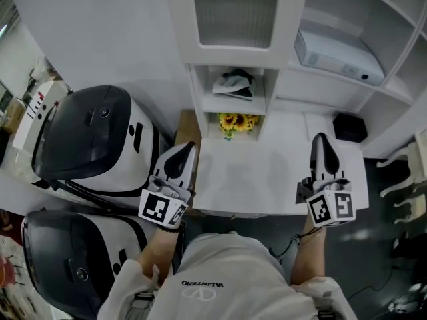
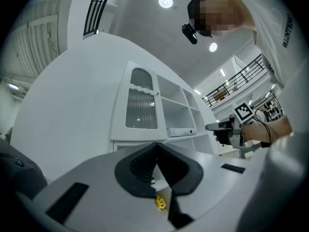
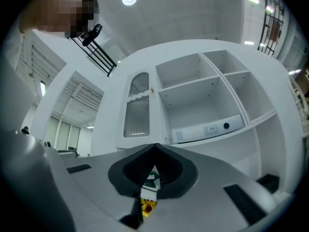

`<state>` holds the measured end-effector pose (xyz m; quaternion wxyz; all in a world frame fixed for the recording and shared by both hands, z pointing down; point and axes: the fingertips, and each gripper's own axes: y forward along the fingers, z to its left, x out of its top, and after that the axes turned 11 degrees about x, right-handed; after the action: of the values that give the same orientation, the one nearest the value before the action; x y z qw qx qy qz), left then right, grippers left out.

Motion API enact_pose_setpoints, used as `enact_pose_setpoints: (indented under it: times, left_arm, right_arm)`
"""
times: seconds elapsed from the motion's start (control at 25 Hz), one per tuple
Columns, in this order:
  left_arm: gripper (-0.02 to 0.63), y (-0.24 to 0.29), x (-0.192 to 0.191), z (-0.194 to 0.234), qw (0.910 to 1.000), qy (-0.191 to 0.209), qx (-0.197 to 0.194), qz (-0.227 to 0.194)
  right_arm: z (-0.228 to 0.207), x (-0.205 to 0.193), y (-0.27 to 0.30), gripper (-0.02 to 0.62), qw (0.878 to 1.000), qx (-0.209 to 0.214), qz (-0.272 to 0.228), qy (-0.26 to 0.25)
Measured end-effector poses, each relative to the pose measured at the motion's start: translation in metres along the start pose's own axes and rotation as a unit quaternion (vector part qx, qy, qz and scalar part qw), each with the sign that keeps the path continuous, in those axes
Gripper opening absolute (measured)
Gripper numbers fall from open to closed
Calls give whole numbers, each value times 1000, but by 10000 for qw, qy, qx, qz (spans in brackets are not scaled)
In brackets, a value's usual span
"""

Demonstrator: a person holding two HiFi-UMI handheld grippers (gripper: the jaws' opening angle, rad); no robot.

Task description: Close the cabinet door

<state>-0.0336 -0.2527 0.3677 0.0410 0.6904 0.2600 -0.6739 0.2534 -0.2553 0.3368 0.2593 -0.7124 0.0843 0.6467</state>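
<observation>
Cabinet door (image 1: 235, 12) with the ribbed glass pane sits top left of the white cabinet (image 1: 400, 42) and looks flush against its frame. Open shelves are to its right, and a white box (image 1: 337, 59) lies on one of them. In the small cubby under the door there is a cap (image 1: 233, 85), with yellow flowers (image 1: 235, 122) just below it. Left tongs (image 1: 185, 147) are clenched with nothing in them, hovering at the left edge of the white bench (image 1: 267, 179) and aimed at the cabinet. Right tongs (image 1: 321, 139) are also clenched and empty, over the bench's right part near a small black thing (image 1: 349, 127). Neither touches the door. Two black and white machines (image 1: 93, 139) stand left of the bench.
</observation>
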Motion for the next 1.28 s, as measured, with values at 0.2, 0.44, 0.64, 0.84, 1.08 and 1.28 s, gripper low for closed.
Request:
enact_pose_setpoints:
  times: [0.2, 0.44, 0.64, 0.84, 1.08, 1.28]
  left_arm:
    - [3, -3, -1, -3, 10000, 39, -22, 26]
    - [3, -5, 2, -4, 10000, 7, -17, -18]
    - [3, -7, 4, -4, 10000, -20, 19, -42]
    - [3, -10, 3, -3, 10000, -40, 22, -17]
    - [3, -10, 2, -4, 10000, -69, -3, -7]
    - [3, -12, 3, -5, 10000, -79, -23, -11]
  right_arm:
    - [0, 0, -5, 11, 10000, -7, -29, 47]
    - [2, 1, -7, 11, 10000, 2, -20, 51]
    - [3, 2, -9, 9, 10000, 3, -24, 55]
    - [5, 3, -10, 9, 10000, 4, -13, 56]
    - [5, 3, -11, 9, 10000, -4, -11, 54]
    - [9, 4, -11, 9, 10000, 32, 3, 59]
